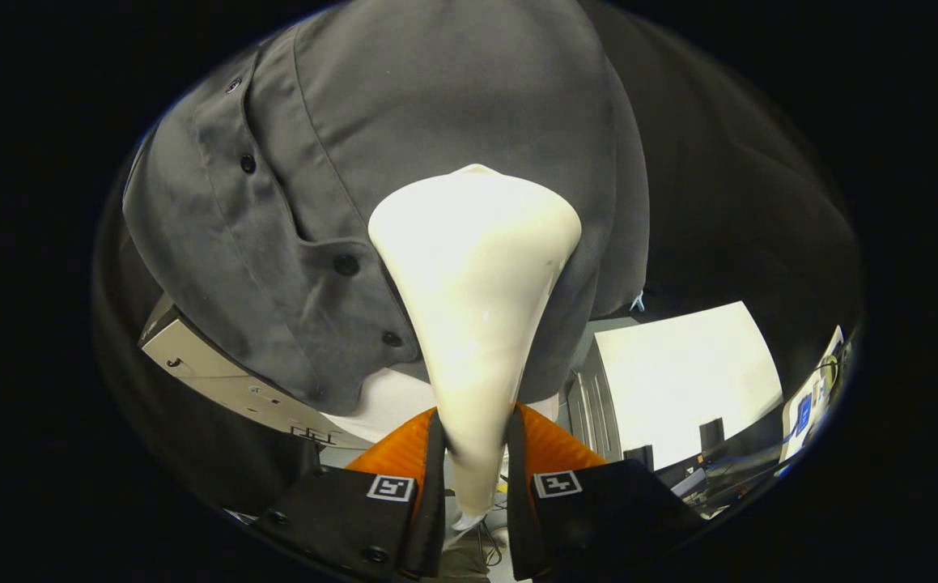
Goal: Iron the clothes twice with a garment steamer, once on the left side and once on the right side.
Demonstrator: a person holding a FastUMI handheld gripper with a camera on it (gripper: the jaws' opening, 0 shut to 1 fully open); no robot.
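A white garment steamer (475,300) stands between my fingers, its narrow handle clamped by both of them and its wide head reaching forward. My gripper (475,441) is shut on that handle. The steamer head lies against a grey button-up shirt (436,113) that hangs just beyond it. The shirt's button placket (290,243) with dark buttons runs to the left of the steamer head, and the head sits on the cloth to the right of that placket.
A white table top (687,372) shows below the shirt to the right, with dark items and cables (727,470) near its front. A pale box or panel (218,372) sits under the shirt's left hem. Black cloth hangs behind the shirt.
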